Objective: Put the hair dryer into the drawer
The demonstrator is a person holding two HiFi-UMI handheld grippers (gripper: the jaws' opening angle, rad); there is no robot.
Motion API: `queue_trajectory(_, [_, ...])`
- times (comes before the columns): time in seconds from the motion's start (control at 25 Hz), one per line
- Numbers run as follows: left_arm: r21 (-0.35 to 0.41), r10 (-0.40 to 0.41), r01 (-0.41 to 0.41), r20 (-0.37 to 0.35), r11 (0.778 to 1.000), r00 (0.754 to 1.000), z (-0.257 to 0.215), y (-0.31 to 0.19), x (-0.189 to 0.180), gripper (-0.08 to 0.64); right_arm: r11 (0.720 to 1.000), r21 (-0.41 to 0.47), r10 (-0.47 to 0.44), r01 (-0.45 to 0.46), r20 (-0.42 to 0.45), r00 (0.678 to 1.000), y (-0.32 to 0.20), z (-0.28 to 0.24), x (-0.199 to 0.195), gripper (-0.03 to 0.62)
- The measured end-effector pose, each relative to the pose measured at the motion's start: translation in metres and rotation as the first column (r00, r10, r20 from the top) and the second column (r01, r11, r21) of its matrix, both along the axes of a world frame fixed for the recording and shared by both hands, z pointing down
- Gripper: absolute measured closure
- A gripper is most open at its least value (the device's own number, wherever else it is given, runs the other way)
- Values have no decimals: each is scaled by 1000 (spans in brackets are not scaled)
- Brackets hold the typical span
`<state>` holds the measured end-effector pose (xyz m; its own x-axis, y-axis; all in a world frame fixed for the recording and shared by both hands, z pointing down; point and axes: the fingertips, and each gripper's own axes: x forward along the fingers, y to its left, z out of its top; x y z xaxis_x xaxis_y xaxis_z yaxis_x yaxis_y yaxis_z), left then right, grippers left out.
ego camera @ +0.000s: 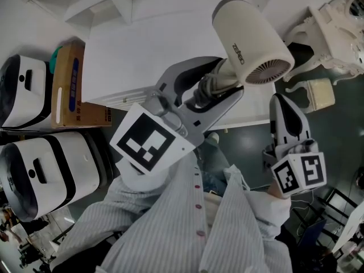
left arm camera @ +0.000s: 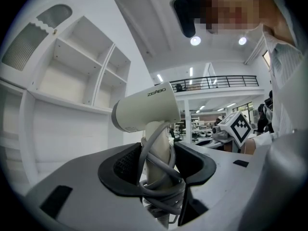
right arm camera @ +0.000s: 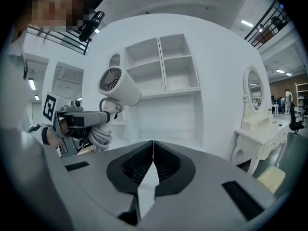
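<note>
A cream hair dryer (ego camera: 250, 41) is held up in the air above the white cabinet top (ego camera: 136, 56). My left gripper (ego camera: 211, 92) is shut on its handle, where the grey cord is wound. In the left gripper view the hair dryer (left arm camera: 147, 112) stands upright between the jaws, its barrel lying level above them. My right gripper (ego camera: 286, 115) hangs lower right of it, shut with nothing in it; in its own view the jaws meet at the tips (right arm camera: 153, 148) and the hair dryer (right arm camera: 118, 86) shows at the left. No drawer front is plainly in view.
A brown cardboard box (ego camera: 71, 87) lies on the cabinet's left end, beside two white machines (ego camera: 45, 169). A white dressing table (ego camera: 335, 33) with a cream stool (ego camera: 318, 92) stands at the right. White open shelves (right arm camera: 163, 66) rise ahead.
</note>
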<state>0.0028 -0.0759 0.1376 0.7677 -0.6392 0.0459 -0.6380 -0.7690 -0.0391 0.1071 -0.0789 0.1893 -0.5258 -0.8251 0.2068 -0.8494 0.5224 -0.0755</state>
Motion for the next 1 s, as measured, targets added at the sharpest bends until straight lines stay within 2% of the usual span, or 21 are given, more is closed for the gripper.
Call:
queue_trajectory(0.2, [-21, -51, 51, 12, 998, 999, 2, -30, 39, 342, 998, -14, -57, 57, 2, 998, -36, 2, 39, 581])
queue_trajectory(0.52, [-25, -105, 106, 28, 994, 994, 7, -47, 53, 342, 992, -30, -125, 126, 29, 992, -64, 12, 47, 581])
queue_trajectory(1.0, [-67, -61, 68, 112, 995, 992, 36, -73, 44, 344, 990, -94, -97, 102, 61, 993, -92, 37, 35, 581])
